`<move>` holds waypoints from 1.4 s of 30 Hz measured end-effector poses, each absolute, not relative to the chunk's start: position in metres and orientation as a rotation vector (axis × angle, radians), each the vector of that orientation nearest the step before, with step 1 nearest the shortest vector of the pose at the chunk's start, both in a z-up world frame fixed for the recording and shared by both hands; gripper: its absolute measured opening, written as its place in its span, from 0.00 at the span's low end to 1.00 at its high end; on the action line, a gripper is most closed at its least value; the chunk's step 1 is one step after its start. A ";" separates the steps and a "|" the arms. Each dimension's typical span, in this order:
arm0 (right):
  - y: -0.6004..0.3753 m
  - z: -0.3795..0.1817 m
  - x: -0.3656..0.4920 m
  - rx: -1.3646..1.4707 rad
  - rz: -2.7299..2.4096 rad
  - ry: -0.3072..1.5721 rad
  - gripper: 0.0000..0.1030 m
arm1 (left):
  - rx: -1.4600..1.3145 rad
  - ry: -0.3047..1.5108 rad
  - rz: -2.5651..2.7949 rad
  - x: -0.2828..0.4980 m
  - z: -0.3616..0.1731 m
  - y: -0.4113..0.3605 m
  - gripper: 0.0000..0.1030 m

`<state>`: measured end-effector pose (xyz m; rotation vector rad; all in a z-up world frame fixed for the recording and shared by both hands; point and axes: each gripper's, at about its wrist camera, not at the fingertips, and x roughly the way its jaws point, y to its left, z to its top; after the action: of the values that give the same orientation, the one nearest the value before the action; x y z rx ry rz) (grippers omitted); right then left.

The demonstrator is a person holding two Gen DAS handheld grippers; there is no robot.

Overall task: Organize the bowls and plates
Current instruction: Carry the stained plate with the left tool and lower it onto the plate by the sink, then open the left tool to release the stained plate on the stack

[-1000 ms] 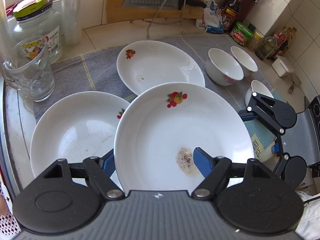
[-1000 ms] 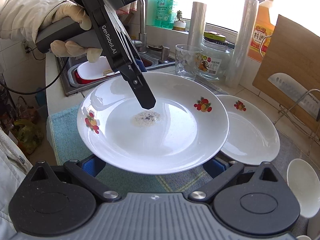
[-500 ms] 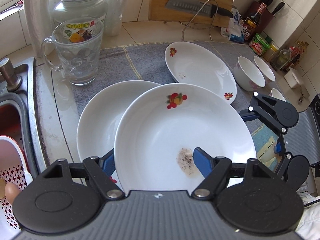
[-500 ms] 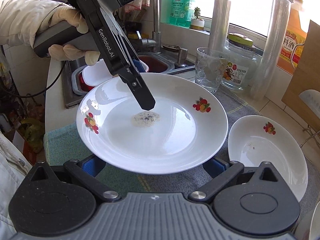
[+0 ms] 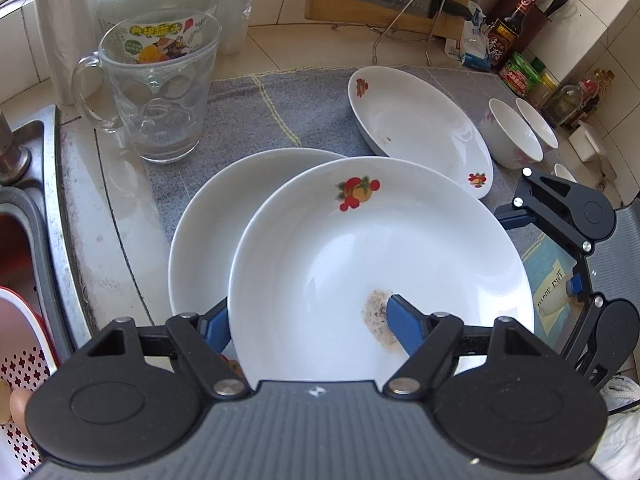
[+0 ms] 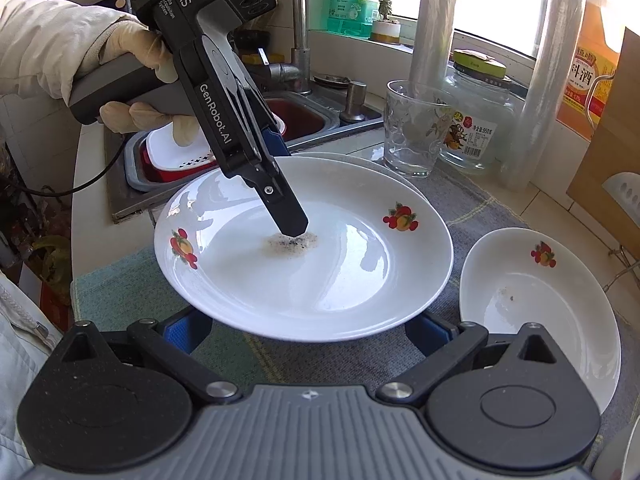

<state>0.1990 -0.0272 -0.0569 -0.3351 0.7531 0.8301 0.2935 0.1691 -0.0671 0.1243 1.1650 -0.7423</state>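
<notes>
Left tool (image 5: 310, 320) grips soiled plate (image 5: 380, 260) (rim pinched) over another plate (image 5: 208, 232)

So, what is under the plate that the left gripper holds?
Under the held plate lies a second white plate on the grey mat. Only its left part and far rim show; the rest is covered. The left gripper pinches the held plate's rim.

We see our left gripper (image 5: 310, 320) clamping a stained plate (image 5: 380, 264) overlapping another plate (image 5: 208, 232) at nine o'clock.
</notes>
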 end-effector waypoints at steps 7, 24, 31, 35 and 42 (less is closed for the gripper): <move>-0.029 -0.058 0.203 -0.309 0.833 0.768 1.00 | 0.147 1.181 -0.740 0.296 -0.073 0.167 0.75; -0.040 -0.057 0.206 -0.290 0.908 0.741 1.00 | 0.199 1.217 -0.680 0.296 -0.070 0.159 0.77; -0.041 -0.056 0.208 -0.301 0.938 0.732 1.00 | 0.185 1.222 -0.661 0.291 -0.066 0.164 0.77; -0.041 -0.057 0.210 -0.305 0.951 0.732 1.00 | 0.168 1.222 -0.650 0.288 -0.062 0.168 0.77; -0.040 -0.058 0.210 -0.306 0.965 0.731 1.00 | 0.138 1.215 -0.628 0.281 -0.055 0.174 0.78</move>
<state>0.2101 -0.0404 -0.0577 -0.3057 0.7306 0.9646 0.2813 0.1740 -0.0552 0.1381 1.2146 -0.6283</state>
